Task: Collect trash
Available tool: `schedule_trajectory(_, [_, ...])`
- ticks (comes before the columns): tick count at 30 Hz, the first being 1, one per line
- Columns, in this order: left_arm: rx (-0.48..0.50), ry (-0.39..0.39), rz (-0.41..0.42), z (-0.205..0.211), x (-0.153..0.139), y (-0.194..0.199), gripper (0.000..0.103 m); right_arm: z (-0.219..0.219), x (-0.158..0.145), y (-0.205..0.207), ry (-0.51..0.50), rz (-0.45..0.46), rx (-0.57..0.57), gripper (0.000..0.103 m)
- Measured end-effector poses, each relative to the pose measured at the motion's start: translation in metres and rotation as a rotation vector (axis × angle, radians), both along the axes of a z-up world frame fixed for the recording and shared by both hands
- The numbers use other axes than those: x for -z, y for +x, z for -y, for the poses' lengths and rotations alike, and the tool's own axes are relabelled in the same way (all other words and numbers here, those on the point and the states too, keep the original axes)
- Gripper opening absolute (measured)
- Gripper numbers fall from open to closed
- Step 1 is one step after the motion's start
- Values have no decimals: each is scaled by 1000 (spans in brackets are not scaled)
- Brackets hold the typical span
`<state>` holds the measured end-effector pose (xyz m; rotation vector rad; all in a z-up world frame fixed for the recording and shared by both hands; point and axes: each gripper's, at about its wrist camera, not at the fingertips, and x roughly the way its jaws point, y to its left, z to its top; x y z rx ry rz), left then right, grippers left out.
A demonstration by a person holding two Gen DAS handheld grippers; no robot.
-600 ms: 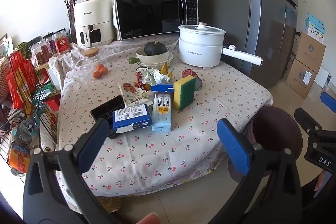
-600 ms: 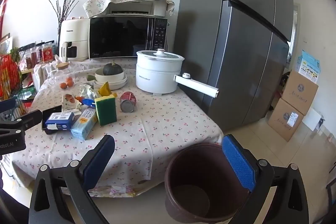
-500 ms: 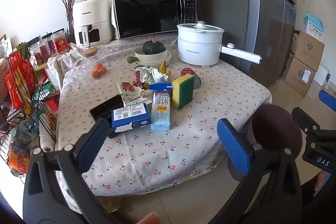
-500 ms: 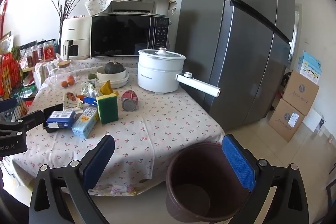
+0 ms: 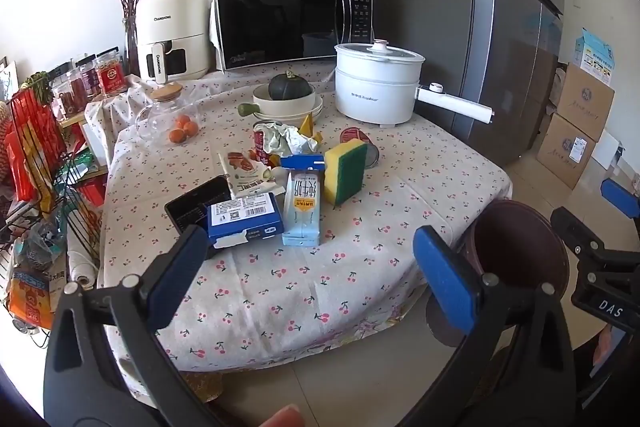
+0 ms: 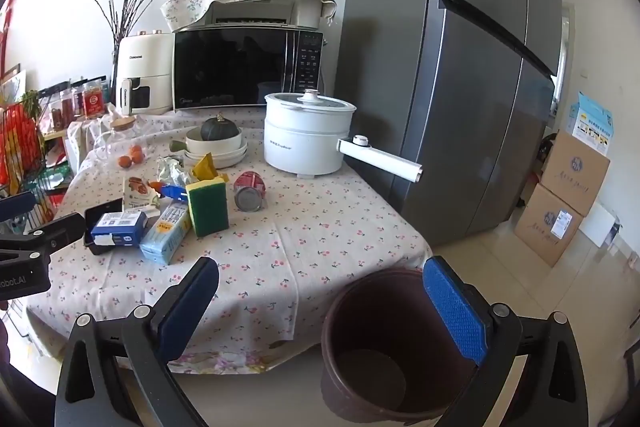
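While both tools hang off the near edge of the worktop (image 5: 360,291), we read the trash like this:

Jaws: left gripper (image 5: 312,259) and right gripper (image 6: 320,291) both stand wide with nothing between them.

Bin: brown bin (image 6: 384,351) on the floor, just off the worktop's near right corner, mouth up and apparently empty.

Where the trash lies: a cluster towards the left half of the worktop, back from the near edge.

Milk carton (image 5: 301,211): lying flat, long axis running from near edge to far edge, blue folded top pointing away from us. We judge it light and easily crushed if empty; we would take it across its narrow sides at mid-length.

Blue box (image 5: 244,217): flat, label up, long axis roughly along the near edge, resting partly on a black tray (image 5: 192,201). Stiff card, light; we would pinch its short sides.

Snack packet (image 5: 244,173): flat film, thin and slippery; hard to get under, so a raised edge is the place to nip.

Crumpled wrapper (image 5: 288,141): soft and springy, no clear axis; any bunched fold will do.

Can (image 6: 250,191): on its side, open end facing the near edge, axis running near to far. Rigid, smooth, likely to roll; we would grip across the body.

Sponge (image 5: 345,171): standing on edge beside the carton, soft; we cannot tell whether it counts as trash.
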<state>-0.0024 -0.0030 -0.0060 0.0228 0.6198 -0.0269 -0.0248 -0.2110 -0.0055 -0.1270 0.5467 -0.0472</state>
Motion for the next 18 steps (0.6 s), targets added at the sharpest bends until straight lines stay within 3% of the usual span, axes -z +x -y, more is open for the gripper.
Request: schedule_trajectory(18, [-6, -1, -2, -4, 1, -2, 102, 4, 1, 3, 28, -19, 5, 103])
